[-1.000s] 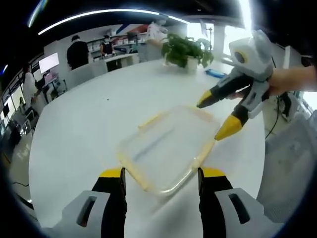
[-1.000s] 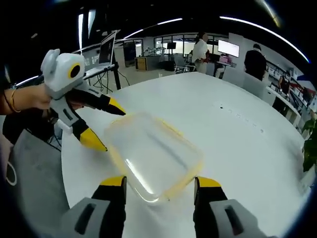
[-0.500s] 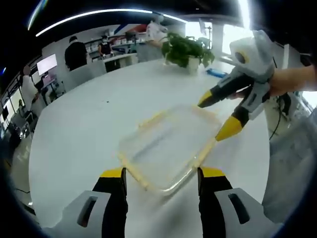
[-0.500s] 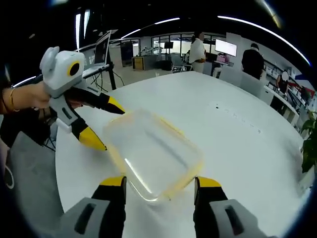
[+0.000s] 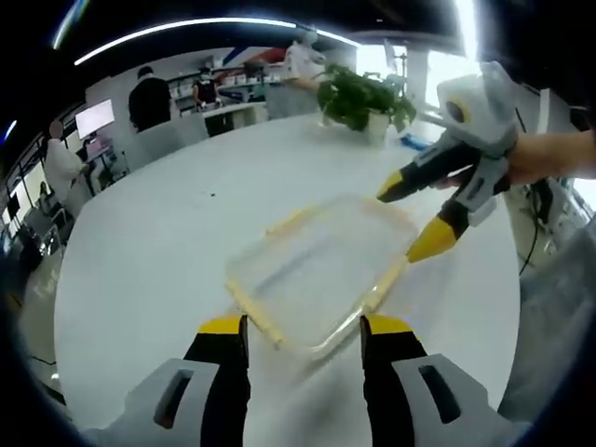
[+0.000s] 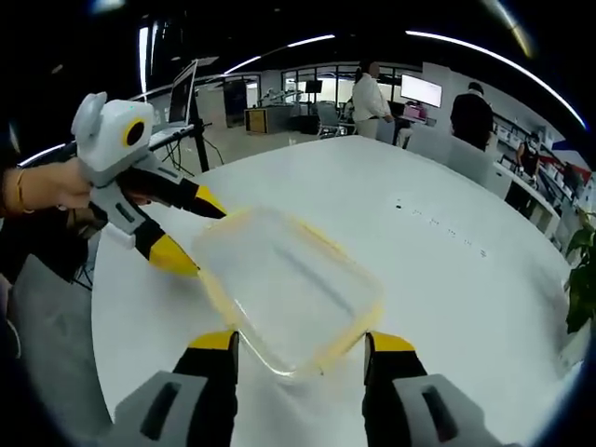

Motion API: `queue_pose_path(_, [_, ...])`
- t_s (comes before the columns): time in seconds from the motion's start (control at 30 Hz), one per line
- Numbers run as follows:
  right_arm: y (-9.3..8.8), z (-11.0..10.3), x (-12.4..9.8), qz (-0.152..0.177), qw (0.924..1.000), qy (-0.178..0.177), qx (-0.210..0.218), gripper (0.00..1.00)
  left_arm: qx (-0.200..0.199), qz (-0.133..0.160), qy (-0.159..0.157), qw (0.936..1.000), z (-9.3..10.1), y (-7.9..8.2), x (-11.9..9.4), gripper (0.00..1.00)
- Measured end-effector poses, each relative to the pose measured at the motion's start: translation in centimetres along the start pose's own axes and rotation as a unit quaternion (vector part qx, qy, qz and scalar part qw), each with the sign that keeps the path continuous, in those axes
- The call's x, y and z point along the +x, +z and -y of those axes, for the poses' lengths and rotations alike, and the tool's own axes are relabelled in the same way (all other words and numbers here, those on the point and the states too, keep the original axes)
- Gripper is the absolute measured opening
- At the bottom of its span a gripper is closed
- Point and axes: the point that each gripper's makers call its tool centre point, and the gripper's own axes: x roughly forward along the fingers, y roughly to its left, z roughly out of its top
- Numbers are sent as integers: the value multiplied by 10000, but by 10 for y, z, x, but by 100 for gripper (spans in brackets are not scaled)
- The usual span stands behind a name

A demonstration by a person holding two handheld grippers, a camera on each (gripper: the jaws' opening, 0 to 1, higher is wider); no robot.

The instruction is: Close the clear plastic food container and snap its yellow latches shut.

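Note:
The clear plastic container (image 5: 321, 270) with a yellow rim lies flat on the round white table (image 5: 158, 251), its lid resting on it. My left gripper (image 5: 303, 328) is open, its yellow-tipped jaws just short of the container's near corner. The right gripper (image 5: 408, 222) comes in from the right, open, its tips at the container's far right edge. In the right gripper view the container (image 6: 289, 289) lies just beyond my open right gripper (image 6: 301, 342), and the left gripper (image 6: 191, 231), held by a hand, has its lower tip beside the container's left edge.
A potted plant (image 5: 358, 93) and a small blue item (image 5: 414, 140) stand at the table's far side. A laptop on a stand (image 6: 186, 93) is off the table. People stand at desks in the background. The table edge (image 6: 102, 307) runs close to the container.
The left gripper's jaws have drawn slightly closer together and the view has edged toward the container. The right gripper and the container have barely shifted.

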Motion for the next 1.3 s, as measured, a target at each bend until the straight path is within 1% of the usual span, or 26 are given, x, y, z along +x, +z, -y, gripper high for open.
queue_pose_path(0.17, [2, 6, 3, 20, 10000, -23, 38, 52, -22, 40, 60, 10000, -5, 3, 5, 45])
queue_pose_path(0.37, [3, 9, 5, 48, 9999, -96, 103, 52, -14, 63, 104, 9999, -7, 4, 5, 43])
queue_pose_path(0.47, [2, 9, 5, 52, 9999, -90, 121, 52, 119, 31, 127, 9998, -7, 4, 5, 43])
queue_pose_path(0.67, [2, 9, 3, 150, 9995, -91, 249, 53, 90, -16, 82, 9999, -7, 0, 5, 43])
queue_pose_path(0.83, [-5, 9, 1, 158, 9990, -134, 400, 53, 72, -28, 98, 9999, -7, -2, 0, 44])
queue_pose_path(1.03, [-12, 5, -6, 164, 9984, -164, 511, 53, 30, -50, 96, 9999, -5, -5, -8, 45])
queue_pose_path(1.13, [-17, 2, -10, 175, 9980, -204, 573, 54, -55, 12, 79, 10000, -1, -5, -17, 46])
queue_pose_path(1.3, [-19, -2, -16, 230, 9972, -223, 671, 54, -80, 16, 91, 9999, 3, -10, -28, 47])
